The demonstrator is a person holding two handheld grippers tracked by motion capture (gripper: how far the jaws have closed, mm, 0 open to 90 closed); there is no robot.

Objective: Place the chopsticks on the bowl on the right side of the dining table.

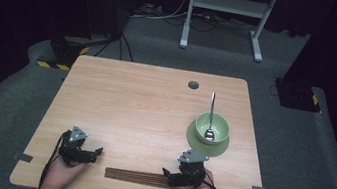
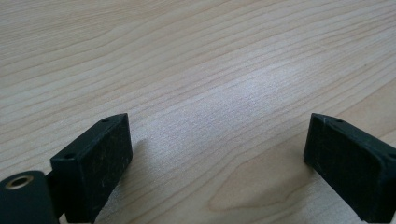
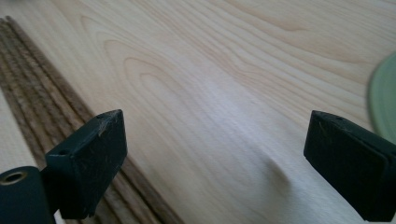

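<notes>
A bundle of dark brown wooden chopsticks (image 1: 136, 176) lies along the table's front edge, between my hands. My right gripper (image 1: 168, 174) rests at the bundle's right end, pointing left. In the right gripper view it (image 3: 215, 116) stands open over bare wood, with the chopsticks (image 3: 32, 88) beside and under its left jaw. My left gripper (image 1: 96, 153) lies at the front left, pointing right, a short way from the bundle's left end. Seen in the left gripper view, it (image 2: 219, 121) is open with only table between the jaws.
A green bowl (image 1: 212, 127) holding a metal spoon (image 1: 211, 116) stands on a green plate (image 1: 200, 142) at the right; the plate's edge (image 3: 385, 98) appears in the right gripper view. A cable hole (image 1: 193, 84) lies near the table's far edge.
</notes>
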